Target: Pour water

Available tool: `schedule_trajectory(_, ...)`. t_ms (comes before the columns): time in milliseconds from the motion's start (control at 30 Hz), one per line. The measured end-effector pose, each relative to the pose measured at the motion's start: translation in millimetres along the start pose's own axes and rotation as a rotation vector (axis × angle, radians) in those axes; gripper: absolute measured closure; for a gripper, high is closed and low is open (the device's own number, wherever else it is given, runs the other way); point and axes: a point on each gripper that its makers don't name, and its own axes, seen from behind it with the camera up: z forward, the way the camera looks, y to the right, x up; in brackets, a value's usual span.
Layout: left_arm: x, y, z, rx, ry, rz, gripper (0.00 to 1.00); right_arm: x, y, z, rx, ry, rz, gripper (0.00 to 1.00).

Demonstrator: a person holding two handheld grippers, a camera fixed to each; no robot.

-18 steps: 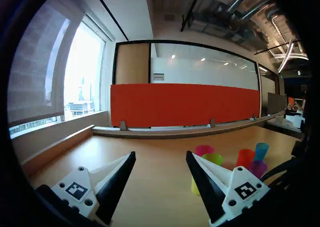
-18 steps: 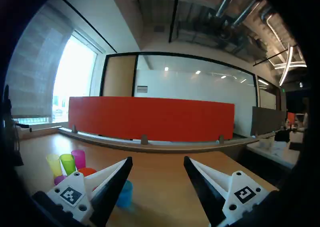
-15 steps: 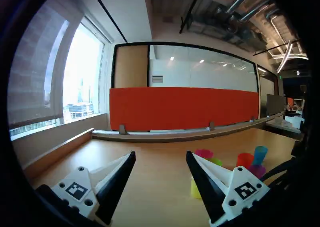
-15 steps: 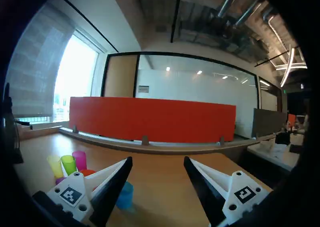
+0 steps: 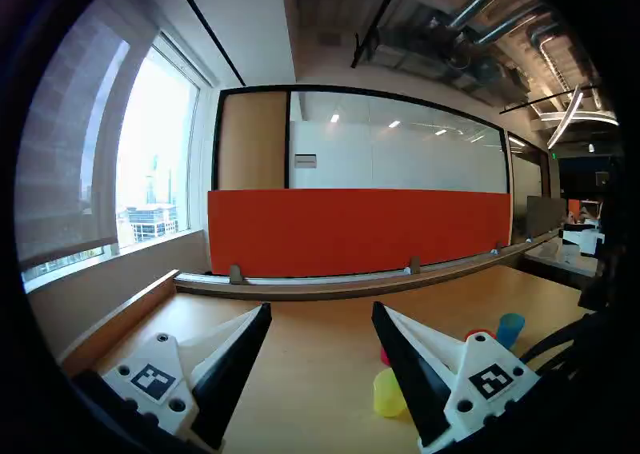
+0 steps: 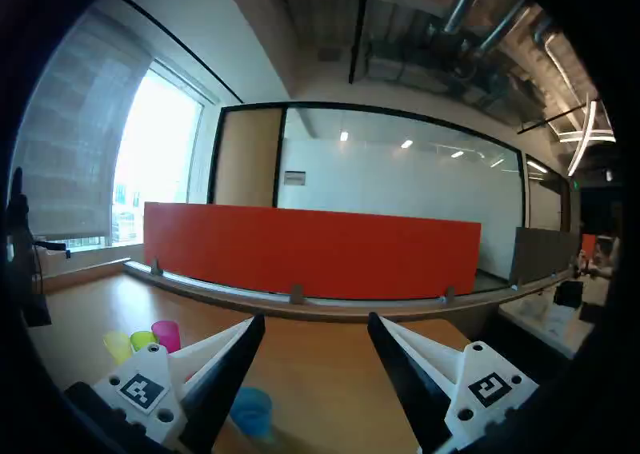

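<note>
Left gripper and right gripper both gape wide and empty, a translucent yellow plastic cup at the left view's five o'clock.

— Can any lettering be read?
— None. The small wall sign above the red partition is too tiny to make out.
— And on the left tool and right tool?
— Only black-and-white square markers, patterns without letters or digits.
</note>
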Motion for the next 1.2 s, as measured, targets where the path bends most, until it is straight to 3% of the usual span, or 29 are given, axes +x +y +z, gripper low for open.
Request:
schedule_trajectory(367, 38, 11.2, 11.3, -0.070, -0.004, 0.033, 0.07, 31, -3, 8.7, 0.041, 0.012, -0.033, 0.00)
schedule_trajectory(567, 38, 19.2, 16.6, -0.124, -0.025, 0.036, 0.07, 27, -7, 10.6, 0.067, -0.008, -0.066, 0.00)
schedule_trajectory(867, 33, 27.6, 25.7, -0.205, -0.056, 0.087, 0.07, 30, -17, 13.0, 0.161, -0.037, -0.104, 0.00)
schedule_trajectory(1200, 44, 43.2, 30.1, -0.288, -0.052, 0.153, 0.07, 36, -29, 18.4, 0.269, -0.066, -0.203, 0.00)
